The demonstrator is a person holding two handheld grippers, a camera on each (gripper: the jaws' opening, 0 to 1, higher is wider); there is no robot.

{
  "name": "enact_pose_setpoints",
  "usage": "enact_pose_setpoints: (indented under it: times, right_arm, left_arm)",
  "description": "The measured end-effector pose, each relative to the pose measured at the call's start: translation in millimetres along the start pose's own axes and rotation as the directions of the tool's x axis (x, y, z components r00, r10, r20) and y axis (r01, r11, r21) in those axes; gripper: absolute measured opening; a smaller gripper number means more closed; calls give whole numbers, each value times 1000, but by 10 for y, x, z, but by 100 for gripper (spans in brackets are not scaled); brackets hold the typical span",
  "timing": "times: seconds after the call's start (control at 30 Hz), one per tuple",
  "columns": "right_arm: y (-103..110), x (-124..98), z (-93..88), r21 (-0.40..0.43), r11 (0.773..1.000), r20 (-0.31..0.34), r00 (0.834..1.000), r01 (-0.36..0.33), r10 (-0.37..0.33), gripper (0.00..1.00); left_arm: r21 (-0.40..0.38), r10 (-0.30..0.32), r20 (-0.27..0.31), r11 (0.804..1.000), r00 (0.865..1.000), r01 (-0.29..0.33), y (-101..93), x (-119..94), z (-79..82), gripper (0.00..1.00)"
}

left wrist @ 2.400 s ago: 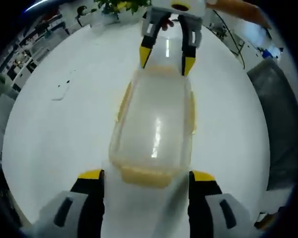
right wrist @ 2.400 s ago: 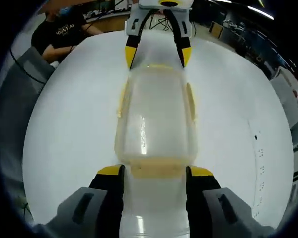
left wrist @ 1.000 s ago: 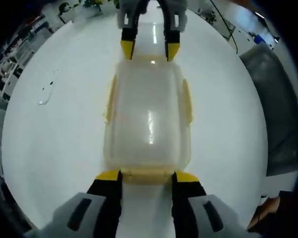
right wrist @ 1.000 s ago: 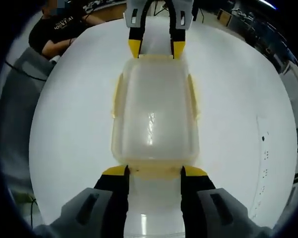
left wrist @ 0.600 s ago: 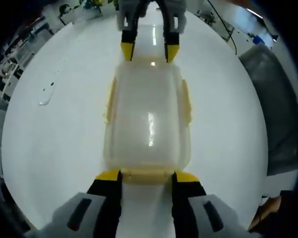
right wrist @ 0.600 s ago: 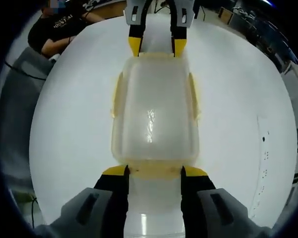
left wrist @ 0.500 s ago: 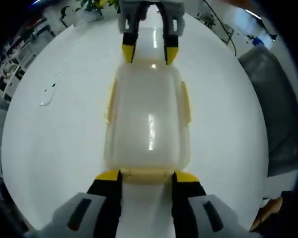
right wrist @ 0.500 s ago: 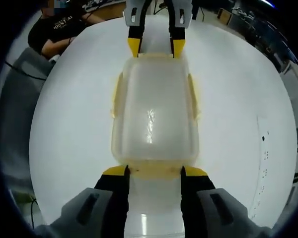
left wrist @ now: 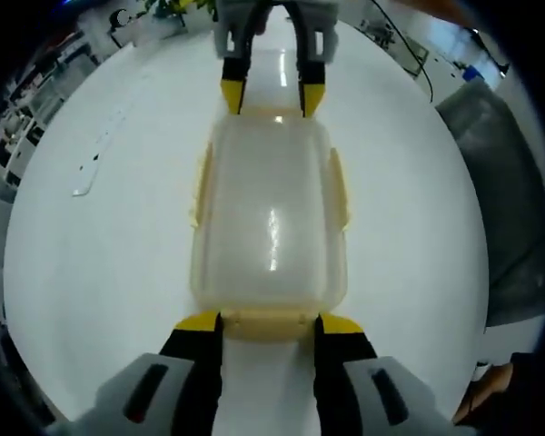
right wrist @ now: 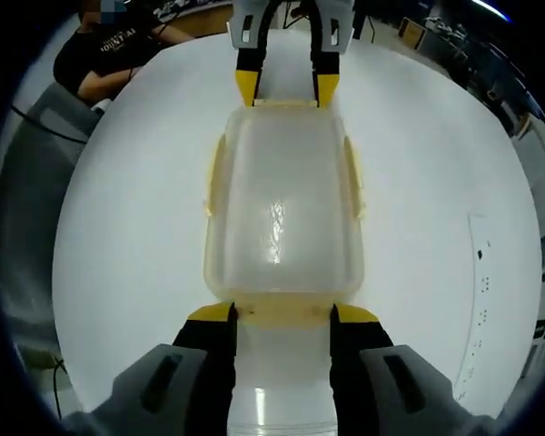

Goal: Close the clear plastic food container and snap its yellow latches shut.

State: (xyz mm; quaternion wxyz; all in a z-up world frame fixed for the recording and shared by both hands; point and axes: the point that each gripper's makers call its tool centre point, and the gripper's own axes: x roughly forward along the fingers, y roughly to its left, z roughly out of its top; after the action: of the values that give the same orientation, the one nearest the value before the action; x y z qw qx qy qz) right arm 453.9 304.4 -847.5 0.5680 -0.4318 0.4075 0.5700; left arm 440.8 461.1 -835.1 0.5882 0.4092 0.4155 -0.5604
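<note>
The clear plastic container (left wrist: 271, 218) lies lid-on on the white table, lengthwise between my two grippers. Yellow side latches (left wrist: 200, 186) (left wrist: 339, 186) lie against its long walls. My left gripper (left wrist: 269, 322) has its yellow-tipped jaws pressed on both ends of the near end latch (left wrist: 269, 320). At the far end my right gripper (left wrist: 272, 95) straddles the opposite latch. In the right gripper view the container (right wrist: 282, 218) runs away from my right gripper (right wrist: 282, 313), whose jaws clamp the near end latch (right wrist: 283, 311); the left gripper (right wrist: 286, 88) sits at the far end.
The round white table (left wrist: 91, 254) has wide free room on both sides. A small flat white item (left wrist: 86, 177) lies off to the left. A grey chair (left wrist: 518, 182) stands beyond the table edge. A person in a black shirt (right wrist: 100, 59) sits at the far side.
Since 2.4 s ago both grippers have come in to the container's ends and their jaws have narrowed onto the end latches. Over the last second almost nothing has moved.
</note>
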Motion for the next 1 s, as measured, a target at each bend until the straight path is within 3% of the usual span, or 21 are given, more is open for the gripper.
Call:
enact_pose_setpoints:
  times: [0.13, 0.5, 0.67, 1.0]
  right_arm:
    - [6, -214, 78, 17, 1000, 69, 998, -6, 5, 37]
    - [108, -655, 110, -4, 1000, 122, 992, 28, -27, 37]
    - [203, -835, 58, -10, 999, 135, 990, 50, -48, 37]
    - [247, -1114, -237, 8, 997, 137, 988, 77, -77, 37]
  left_arm:
    - [8, 13, 5, 1000, 1000, -13, 37, -120, 24, 34]
    - [3, 49, 12, 999, 999, -49, -55, -476, 247, 34]
    - [15, 63, 6, 998, 998, -63, -21, -563, 325, 34]
    - [36, 67, 19, 997, 998, -67, 58, -558, 753, 34]
